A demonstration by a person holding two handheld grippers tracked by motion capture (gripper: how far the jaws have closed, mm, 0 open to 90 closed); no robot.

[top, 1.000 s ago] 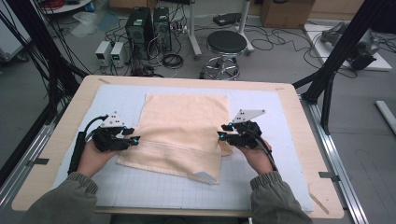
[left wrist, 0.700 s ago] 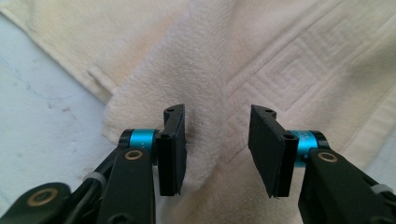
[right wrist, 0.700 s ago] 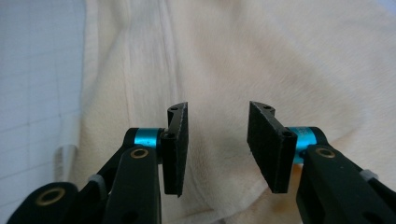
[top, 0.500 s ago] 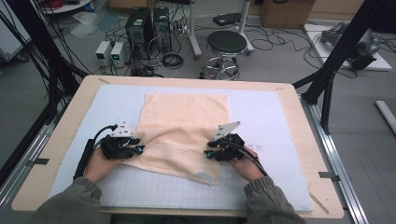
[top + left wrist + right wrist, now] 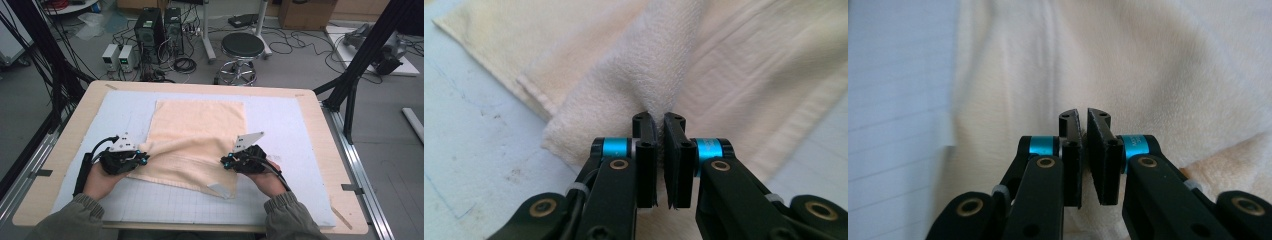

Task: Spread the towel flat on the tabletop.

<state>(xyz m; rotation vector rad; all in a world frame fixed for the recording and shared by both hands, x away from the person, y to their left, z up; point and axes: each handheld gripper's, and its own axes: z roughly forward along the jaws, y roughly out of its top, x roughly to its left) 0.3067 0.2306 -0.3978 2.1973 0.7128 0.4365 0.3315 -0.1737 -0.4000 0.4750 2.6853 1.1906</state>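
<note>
A cream towel (image 5: 197,130) lies on the pale blue grid mat (image 5: 295,125), its near part bunched into folds between my two hands. My left gripper (image 5: 144,159) is at the towel's left edge. In the left gripper view its jaws (image 5: 659,122) have just been closing and now pinch a raised ridge of towel (image 5: 734,65). My right gripper (image 5: 225,161) is at the towel's right side near the front. Its jaws (image 5: 1083,117) have also just been closing and stand together on cloth, with towel (image 5: 1158,65) all around them.
The mat covers a wooden table (image 5: 325,150) with bare borders on each side. Behind the table stand a black stool (image 5: 242,47), computer towers (image 5: 157,25) and loose cables. Black frame posts (image 5: 360,65) rise at both sides.
Both hands have moved inward onto the towel and sunk a little. Both pairs of jaws have closed on cloth, and the towel's near part has bunched up between them.
</note>
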